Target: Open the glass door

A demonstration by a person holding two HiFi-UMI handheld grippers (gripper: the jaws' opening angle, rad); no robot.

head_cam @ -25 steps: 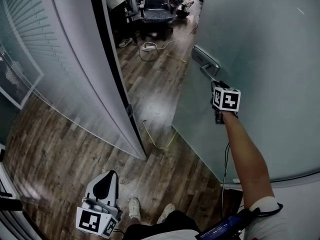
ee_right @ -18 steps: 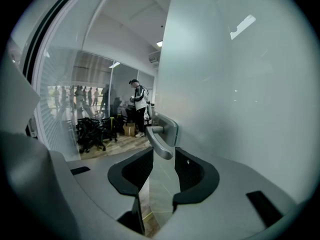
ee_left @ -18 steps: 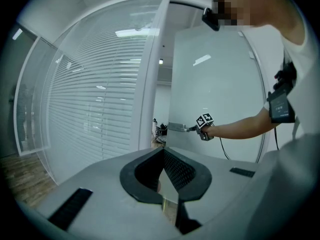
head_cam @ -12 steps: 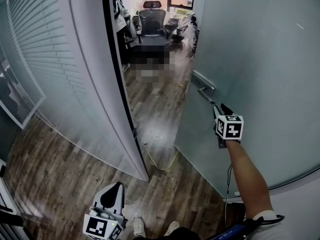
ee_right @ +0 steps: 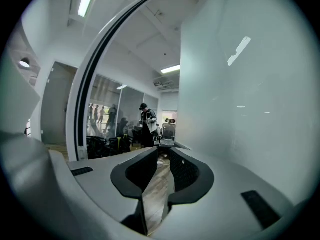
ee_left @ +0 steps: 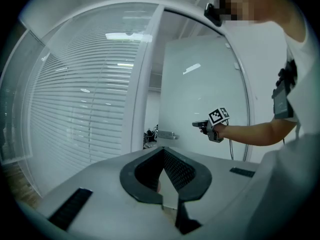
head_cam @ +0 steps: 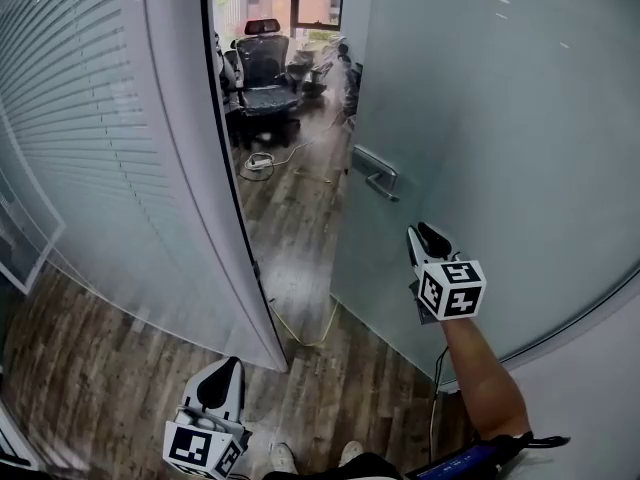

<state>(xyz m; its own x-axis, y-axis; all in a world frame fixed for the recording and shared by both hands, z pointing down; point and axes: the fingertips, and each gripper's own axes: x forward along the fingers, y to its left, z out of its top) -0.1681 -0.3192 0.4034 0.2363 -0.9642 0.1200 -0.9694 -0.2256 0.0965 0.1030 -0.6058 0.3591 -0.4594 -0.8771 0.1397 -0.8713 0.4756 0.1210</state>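
Note:
The frosted glass door (head_cam: 480, 148) stands ajar, its metal lever handle (head_cam: 375, 173) near the open edge. My right gripper (head_cam: 425, 238) hangs in the air short of the handle, apart from it and pointing at the door. Its jaws are closing with nothing between them, and floor shows through the gap in the right gripper view (ee_right: 165, 154). My left gripper (head_cam: 222, 371) is held low at the bottom left, tips together and empty. The left gripper view (ee_left: 163, 151) shows the handle (ee_left: 167, 134) and the right gripper (ee_left: 200, 125) beyond.
A dark door frame (head_cam: 225, 168) and a glass wall with blinds (head_cam: 70, 118) bound the opening on the left. Inside the room are an office chair (head_cam: 262, 68), a white cable (head_cam: 262, 163) on the wooden floor and a standing person (ee_right: 146, 121). A yellow cable (head_cam: 300, 338) lies at the threshold.
My right gripper has come off the door handle and drawn back towards me. The view has tilted up into the room. The left gripper has hardly moved.

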